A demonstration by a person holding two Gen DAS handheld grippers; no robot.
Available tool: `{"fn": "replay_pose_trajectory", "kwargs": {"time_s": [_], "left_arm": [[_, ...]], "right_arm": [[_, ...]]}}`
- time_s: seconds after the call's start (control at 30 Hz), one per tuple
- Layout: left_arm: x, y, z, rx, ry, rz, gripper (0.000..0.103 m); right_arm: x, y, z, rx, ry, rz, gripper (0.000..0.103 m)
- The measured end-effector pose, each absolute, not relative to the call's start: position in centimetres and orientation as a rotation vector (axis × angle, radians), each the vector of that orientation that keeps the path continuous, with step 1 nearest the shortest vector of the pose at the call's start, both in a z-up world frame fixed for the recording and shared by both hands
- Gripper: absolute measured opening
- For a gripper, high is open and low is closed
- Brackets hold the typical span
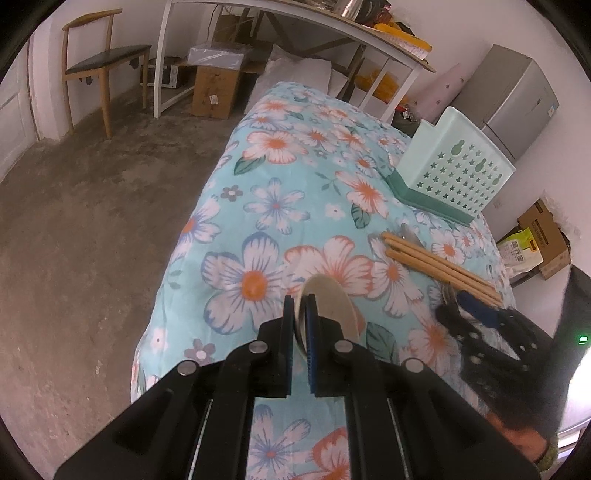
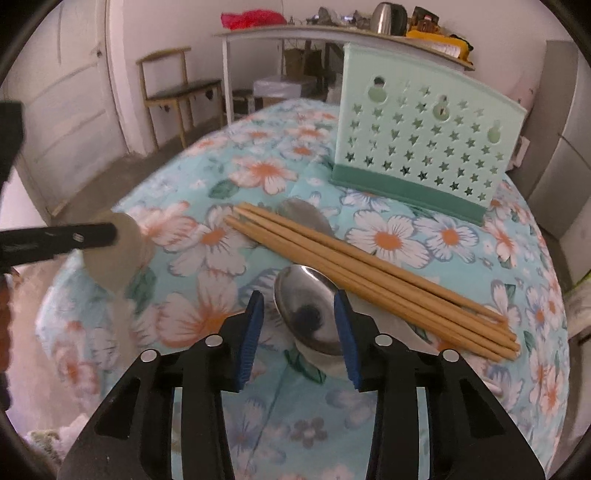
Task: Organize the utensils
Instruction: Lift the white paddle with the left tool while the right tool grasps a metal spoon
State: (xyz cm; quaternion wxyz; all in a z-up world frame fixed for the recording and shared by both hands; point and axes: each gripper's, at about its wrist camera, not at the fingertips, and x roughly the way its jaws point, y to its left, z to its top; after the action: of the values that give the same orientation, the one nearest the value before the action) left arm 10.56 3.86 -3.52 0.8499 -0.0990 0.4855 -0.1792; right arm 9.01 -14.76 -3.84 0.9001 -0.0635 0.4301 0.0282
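Left wrist view: left gripper [image 1: 301, 314] clamped tight on rim of a pale beige spoon bowl [image 1: 328, 306], bowl standing on edge between the blue pads, above the floral tablecloth [image 1: 258, 206]. Further right on cloth, bundle of wooden chopsticks [image 1: 439, 264] lying flat, tips toward far left, with part of a metal piece just behind them, too small to identify. Beyond chopsticks, mint-green utensil holder [image 1: 454, 170] upright, star-shaped perforations, darker green base, well apart from the held spoon. Right gripper [image 1: 476, 317] seen blurred at right edge, near the close end of the chopsticks. Wooden chair [image 1: 96, 62] and white-legged table [image 1: 295, 33] in background on concrete floor. Right wrist view: right gripper [image 2: 299, 325] with jaws partly apart, straddling bowl of a steel spoon [image 2: 306, 310] lying on cloth; right pad looks at or against the bowl's edge, left pad clear of it with a gap showing; no firm grip evident, contact on right side not certain. Chopsticks [image 2: 369, 269] just beside steel spoon, on its far right side, running diagonally. Second metal spoon bowl [image 2: 303, 214] partly hidden behind chopsticks. Utensil holder [image 2: 424, 140] standing behind, near far end of cloth. Left gripper [image 2: 110, 232] entering from left edge with beige spoon [image 2: 114, 251] held off the cloth, blurred.
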Motion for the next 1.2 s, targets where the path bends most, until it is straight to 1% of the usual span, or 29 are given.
{"fn": "replay_pose_trajectory", "kwargs": {"time_s": [0.03,0.07,0.1,0.2,0.3,0.57,0.77,0.9,1.03,1.2], "left_arm": [[10.5,3.9,-3.6,-0.209,1.024,-0.378,0.005],[10.5,3.8,-3.6,-0.209,1.026,-0.378,0.005],[10.4,3.8,-3.7,-0.211,1.029,-0.378,0.005],[10.2,3.8,-3.8,-0.223,1.036,-0.374,0.005],[10.1,3.8,-3.7,-0.223,1.034,-0.372,0.005],[9.6,3.8,-3.6,-0.233,1.027,-0.357,0.005],[9.4,3.9,-3.5,-0.244,1.02,-0.348,0.005],[9.4,4.0,-3.4,-0.245,1.02,-0.346,0.005],[9.3,4.0,-3.2,-0.252,1.009,-0.341,0.005],[9.2,4.0,-1.8,-0.272,0.986,-0.355,0.004]], "right_arm": [[9.1,-14.6,-4.0,-0.146,0.888,0.052,0.031],[9.1,-14.3,-4.0,-0.17,0.88,0.039,0.026],[9.0,-14.1,-3.9,-0.19,0.872,0.024,0.017],[8.6,-14.3,-3.2,-0.183,0.848,0.017,0.01],[8.2,-15.2,-2.3,-0.127,0.835,0.021,0.01],[6.5,-20.0,0.7,0.219,0.8,0.117,0.01],[5.5,-23.0,3.3,0.414,0.709,0.193,0.009],[5.5,-25.6,4.0,0.561,0.668,0.234,0.008],[4.8,-27.4,4.3,0.64,0.628,0.233,0.008],[4.0,-28.7,5.2,0.662,0.581,0.207,0.005]]}}
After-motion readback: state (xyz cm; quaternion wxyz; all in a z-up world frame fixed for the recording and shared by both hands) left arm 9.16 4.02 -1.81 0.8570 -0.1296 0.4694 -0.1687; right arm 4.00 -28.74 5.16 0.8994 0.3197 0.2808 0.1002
